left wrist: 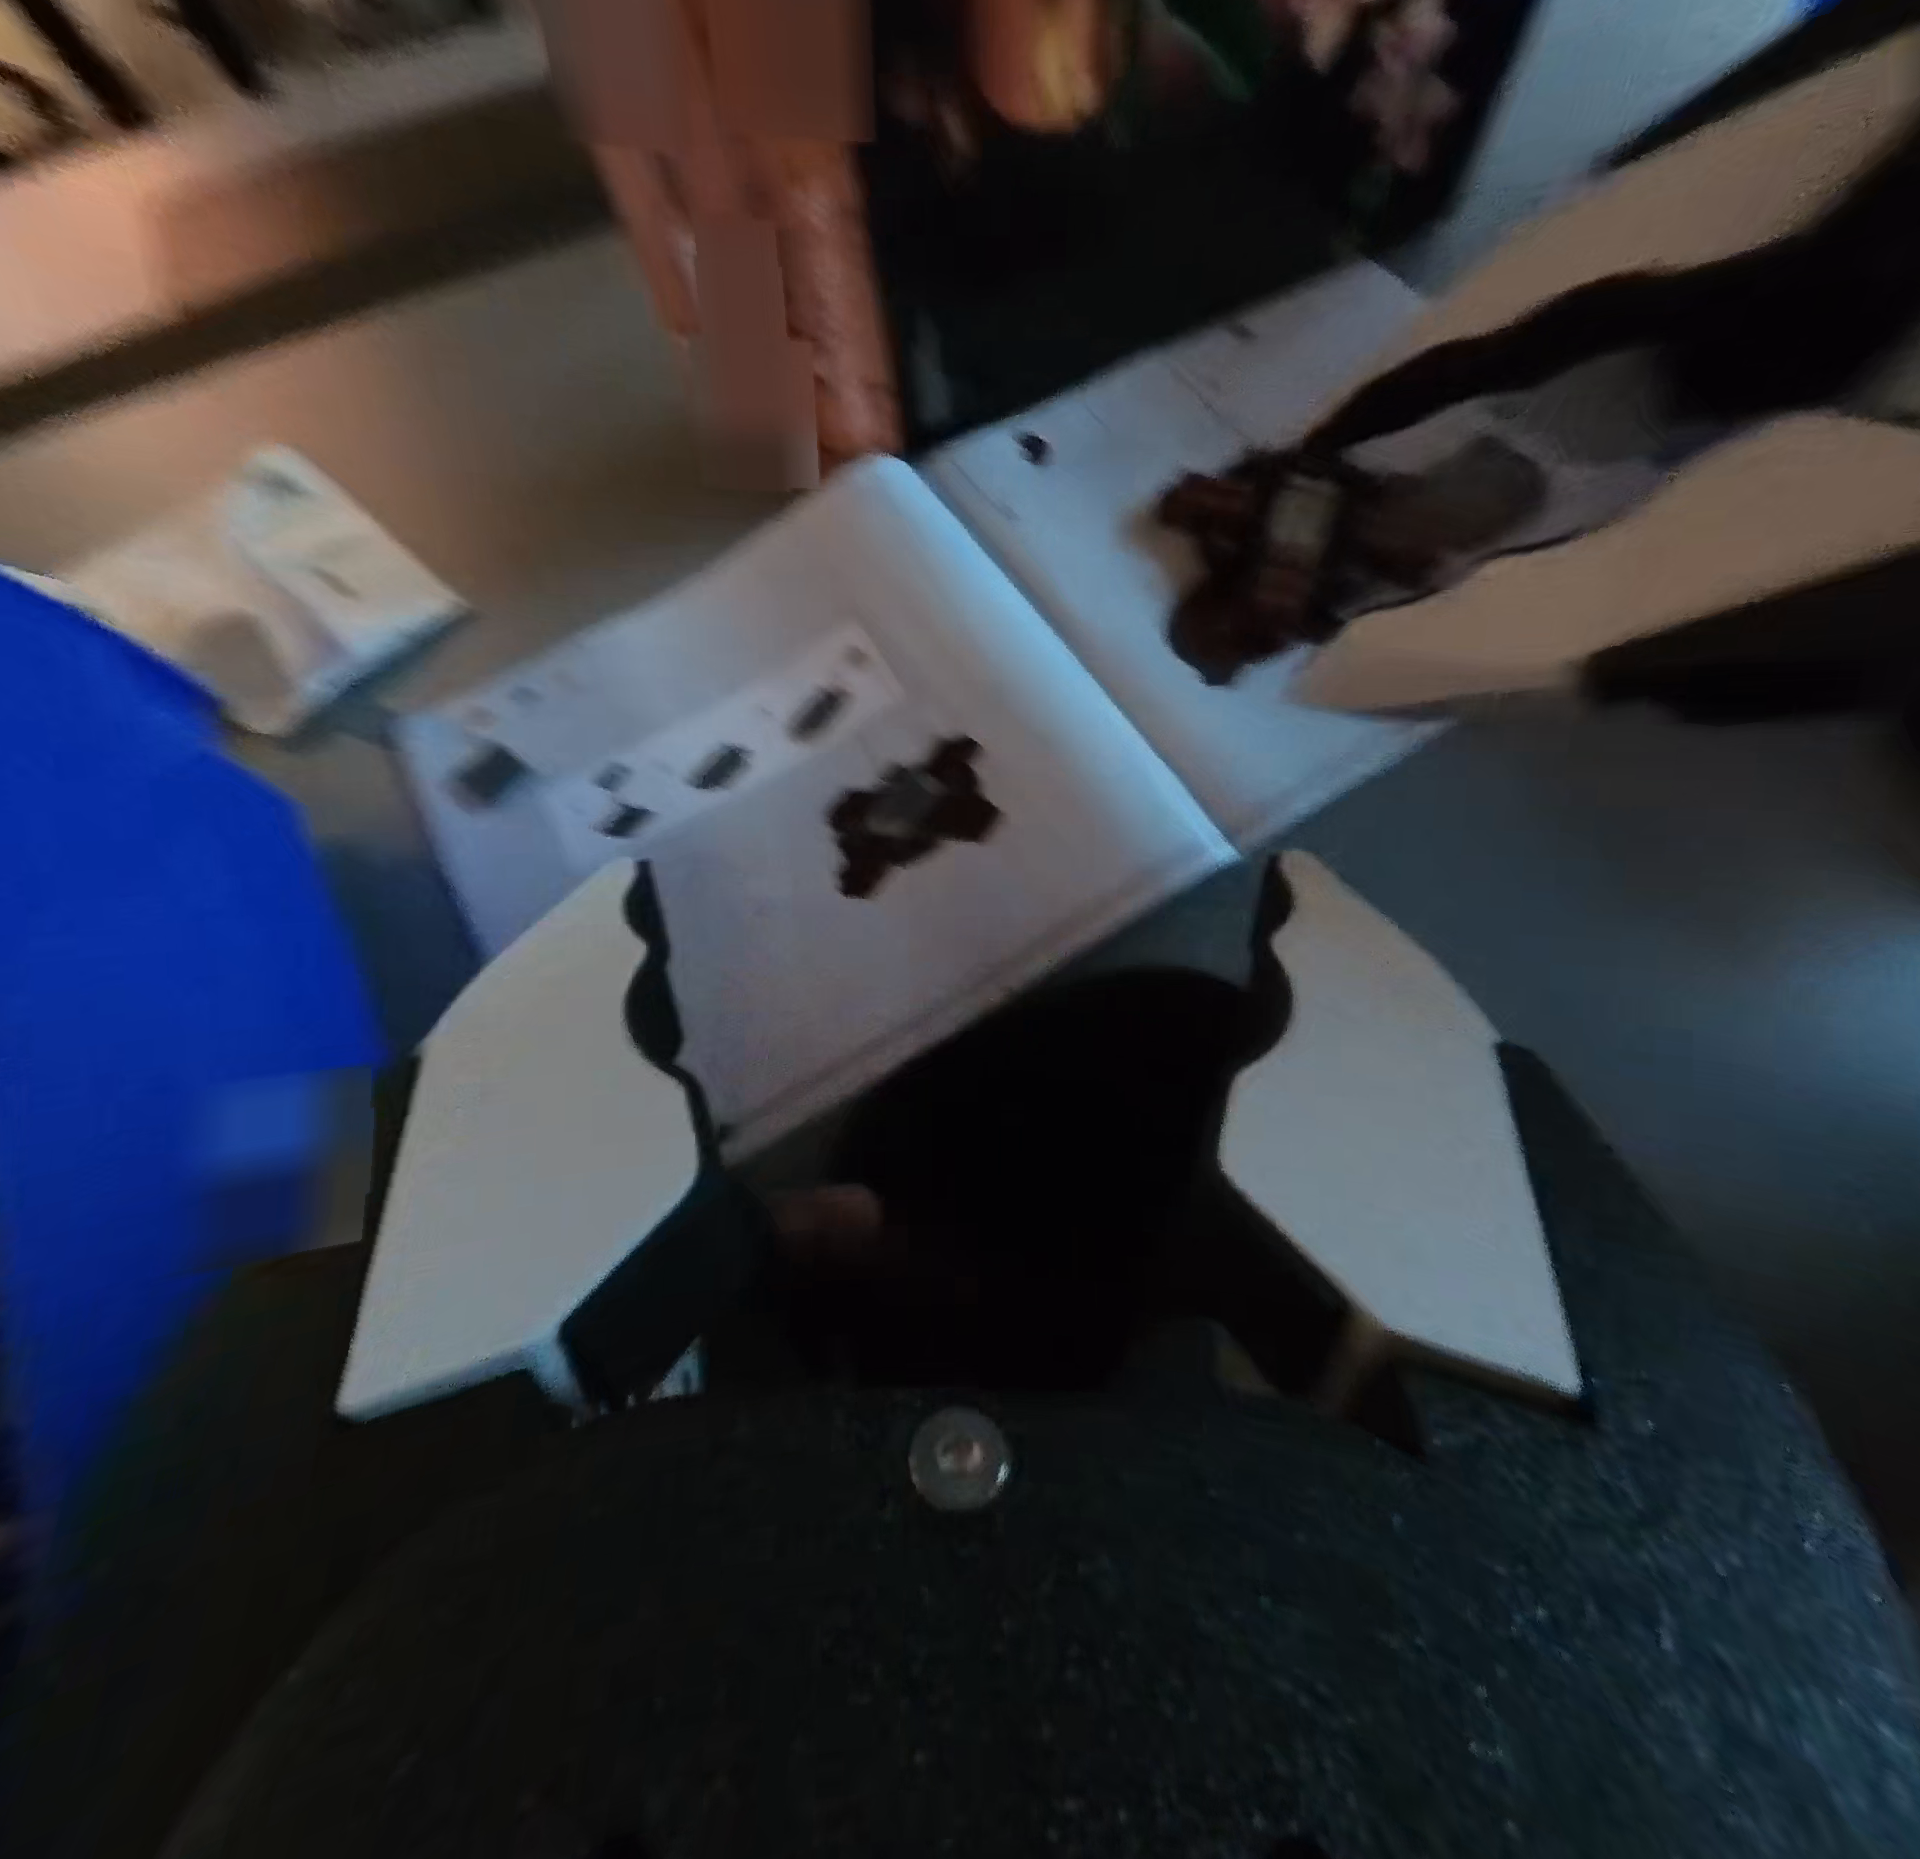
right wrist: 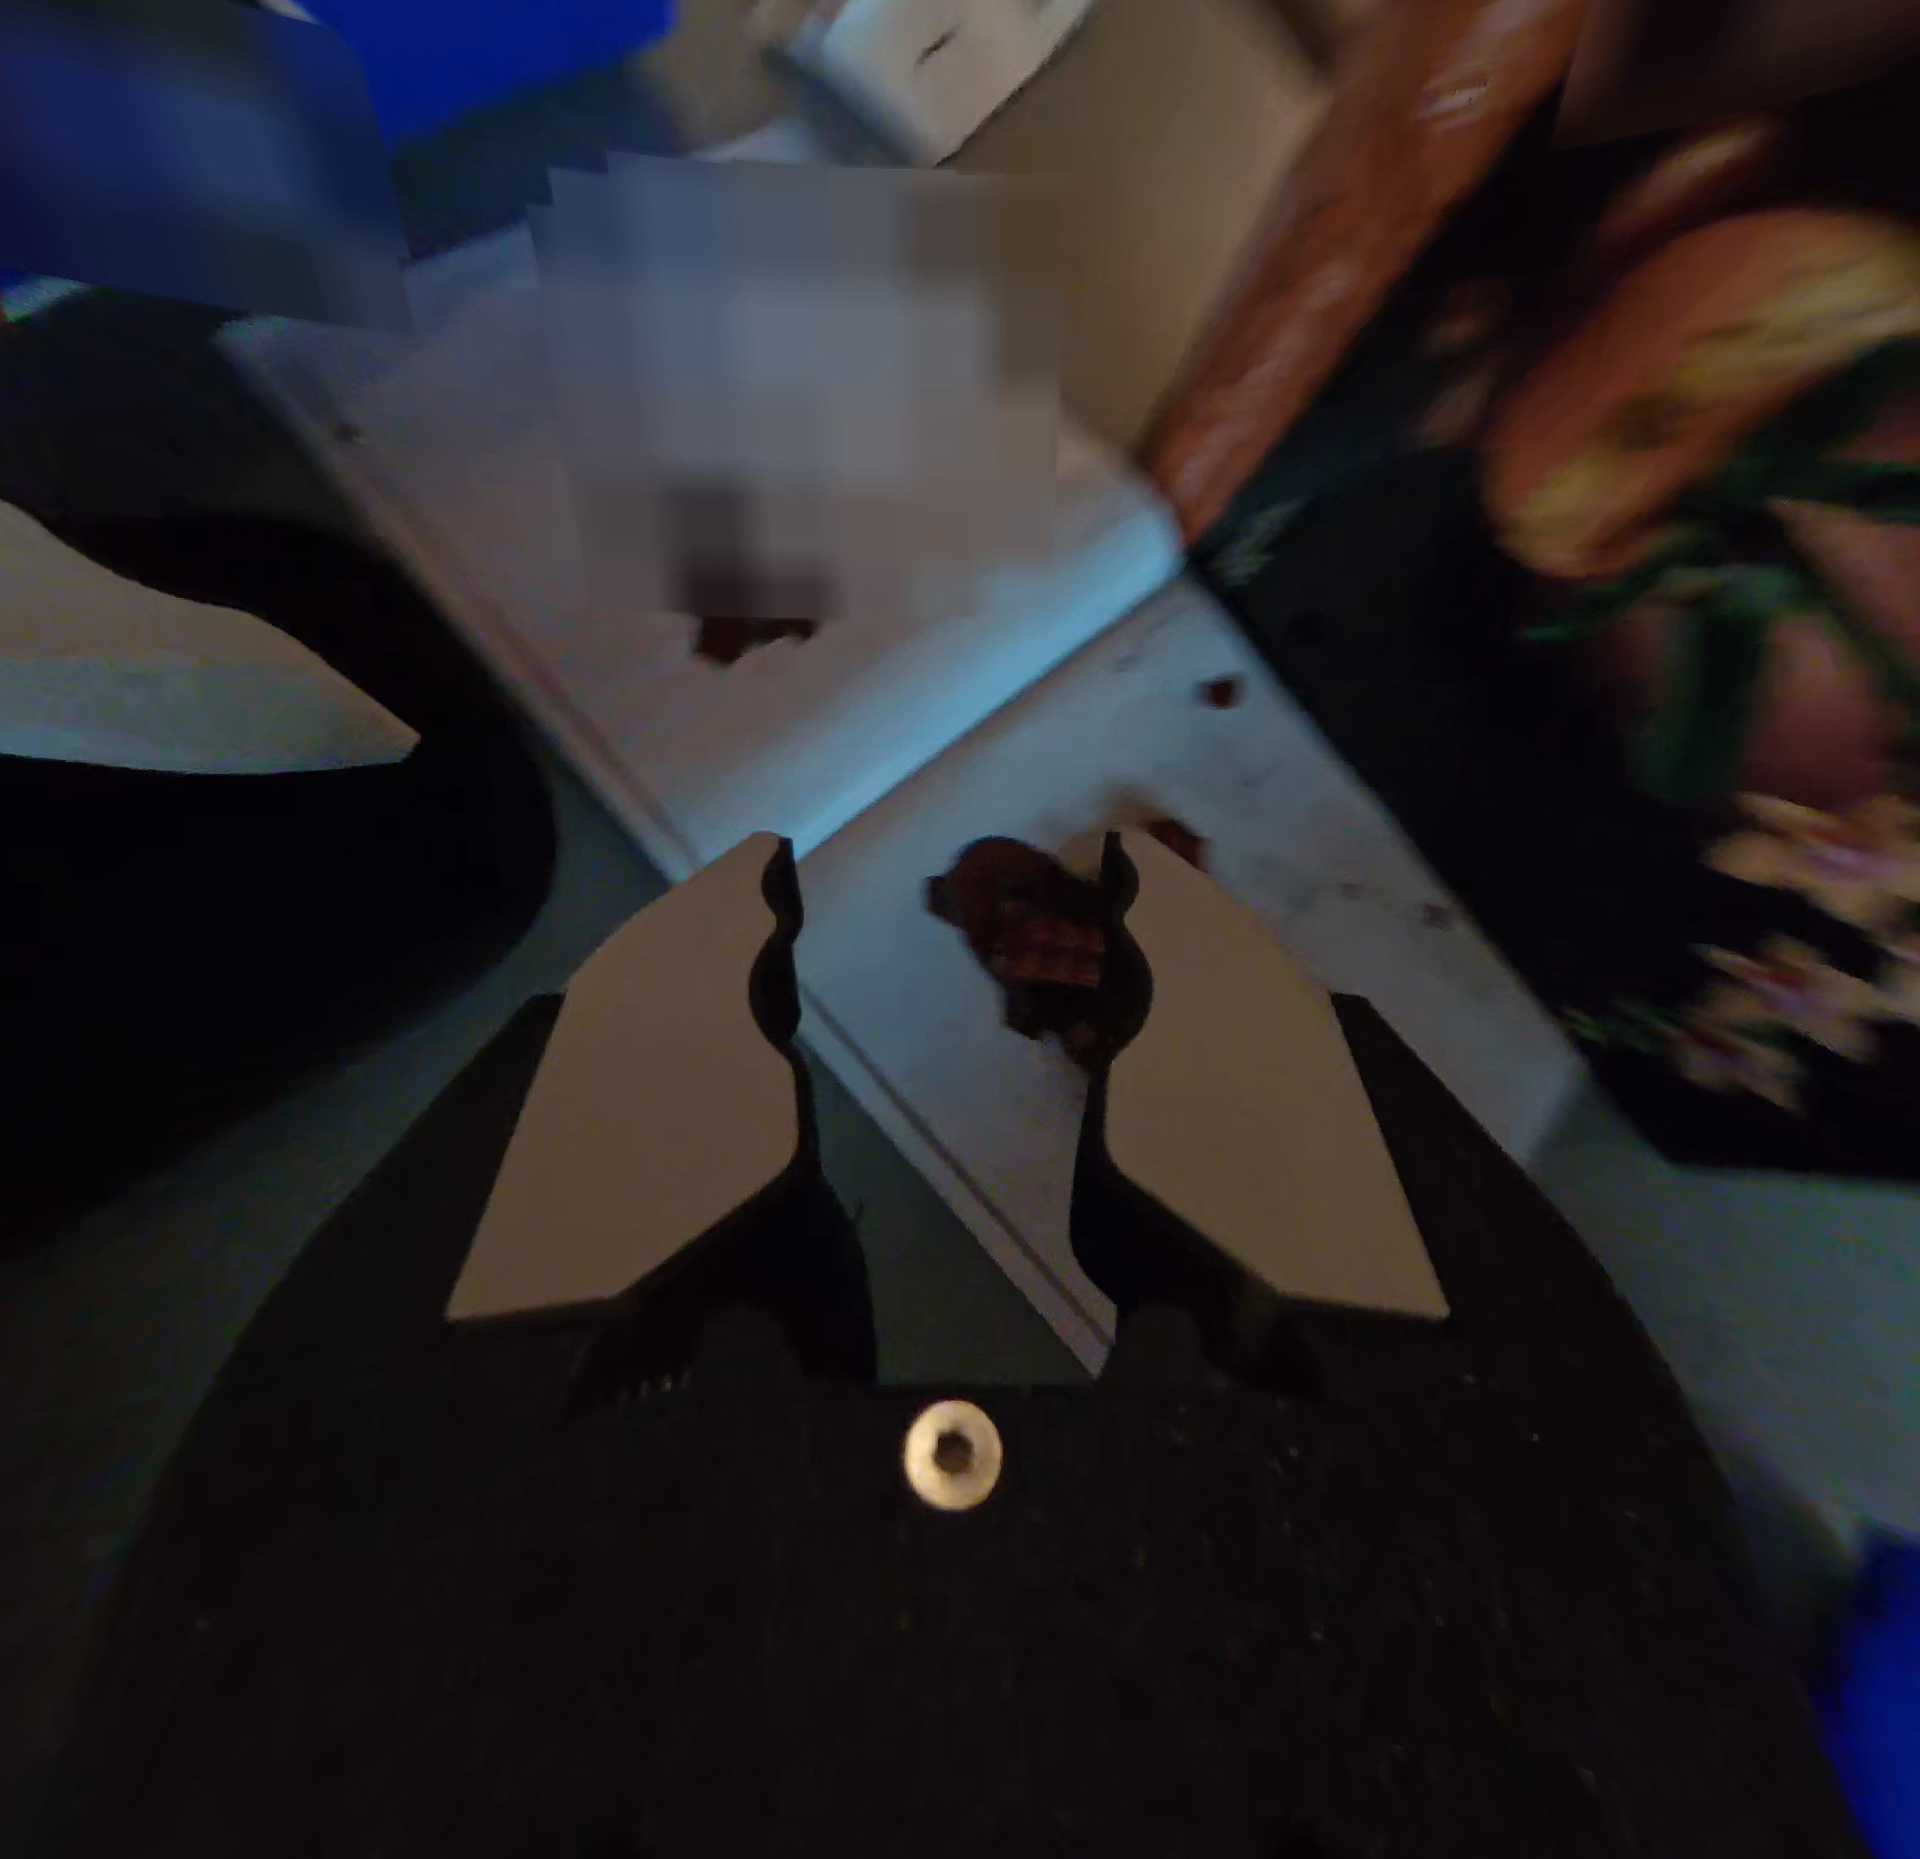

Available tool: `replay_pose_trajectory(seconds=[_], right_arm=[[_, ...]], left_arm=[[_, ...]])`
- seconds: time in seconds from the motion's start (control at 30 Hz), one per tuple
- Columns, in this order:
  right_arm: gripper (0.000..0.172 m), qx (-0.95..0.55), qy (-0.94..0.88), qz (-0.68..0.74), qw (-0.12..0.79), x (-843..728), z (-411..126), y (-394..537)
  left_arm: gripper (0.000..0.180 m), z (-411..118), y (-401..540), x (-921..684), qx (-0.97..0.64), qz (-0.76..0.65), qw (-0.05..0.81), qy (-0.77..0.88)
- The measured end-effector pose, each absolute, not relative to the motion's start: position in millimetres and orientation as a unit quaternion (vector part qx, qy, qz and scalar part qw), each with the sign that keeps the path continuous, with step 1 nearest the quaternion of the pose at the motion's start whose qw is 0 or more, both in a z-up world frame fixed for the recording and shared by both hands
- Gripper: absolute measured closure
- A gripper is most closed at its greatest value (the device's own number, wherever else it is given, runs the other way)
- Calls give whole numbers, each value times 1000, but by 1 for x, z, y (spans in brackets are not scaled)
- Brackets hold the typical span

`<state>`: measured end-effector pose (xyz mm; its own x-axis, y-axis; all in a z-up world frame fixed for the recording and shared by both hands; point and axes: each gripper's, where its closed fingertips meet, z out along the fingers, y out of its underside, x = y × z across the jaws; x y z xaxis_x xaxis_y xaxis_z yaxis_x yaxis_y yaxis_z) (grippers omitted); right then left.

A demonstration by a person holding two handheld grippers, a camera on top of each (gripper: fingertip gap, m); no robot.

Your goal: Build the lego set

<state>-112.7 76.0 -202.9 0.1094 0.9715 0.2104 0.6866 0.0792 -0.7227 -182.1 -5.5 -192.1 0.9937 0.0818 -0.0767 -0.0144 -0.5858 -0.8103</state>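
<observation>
Brown lump (right wrist: 1039, 936) lies on the right white sheet (right wrist: 1299, 874), just inside the right gripper's (right wrist: 951, 853) right finger; left finger clear of it, jaws apart, nothing clamped. Second brown lump (left wrist: 914, 817) sits on the left white sheet (left wrist: 790, 957), ahead of the left gripper (left wrist: 956, 874), whose jaws are wide apart and bare over the sheet's near edge. Sheets meet at a raised white fold (left wrist: 1039, 625). Floral fabric (right wrist: 1714, 666) beyond the right sheet; blue object (left wrist: 135, 874) at left. Heavy motion blur throughout.
</observation>
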Motion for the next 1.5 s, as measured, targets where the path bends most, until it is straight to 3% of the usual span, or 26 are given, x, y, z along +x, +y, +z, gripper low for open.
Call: replay_pose_trajectory(seconds=[0.13,0.3,0.43,0.47,0.5,0.53,0.73,0.77,0.83,0.9,0.97,1.23,1.27,1.33,1.5], right_arm=[[117,-673,-587,187,409,-88,-185,94],[115,-685,-538,216,441,-59,-161,102],[122,-674,-477,210,524,-47,-122,128],[132,-672,-463,211,537,-45,-115,134],[163,-668,-456,213,548,-42,-108,138],[172,-655,-460,225,556,-41,-102,138],[172,-663,-440,214,568,-16,-88,146],[162,-668,-436,204,567,-12,-88,147],[109,-679,-431,182,566,-4,-88,149],[87,-688,-424,162,567,3,-86,150],[80,-689,-417,155,572,9,-82,147],[83,-688,-406,150,583,26,-76,134],[102,-681,-412,153,585,27,-75,130],[172,-649,-446,181,590,23,-70,115],[172,-655,-456,188,572,23,-74,107]], left_arm=[[61,-190,2,-186,-886,79,457,-29],[71,-171,7,-178,-869,93,485,-25],[116,-119,21,-187,-821,146,552,-22],[135,-105,26,-191,-804,159,573,-22],[164,-92,30,-192,-787,162,595,-16],[180,-81,34,-190,-773,152,616,-6],[180,-66,30,-180,-768,131,626,-2],[173,-68,27,-181,-775,139,617,-8],[94,-72,21,-190,-789,179,586,-35],[61,-77,14,-198,-804,217,551,-48],[54,-75,9,-197,-802,220,552,-54],[42,-64,-14,-190,-792,222,565,-67],[48,-64,-15,-188,-791,218,568,-60],[180,-54,-18,-168,-768,195,610,-2],[180,-50,-28,-166,-766,184,616,-12]])
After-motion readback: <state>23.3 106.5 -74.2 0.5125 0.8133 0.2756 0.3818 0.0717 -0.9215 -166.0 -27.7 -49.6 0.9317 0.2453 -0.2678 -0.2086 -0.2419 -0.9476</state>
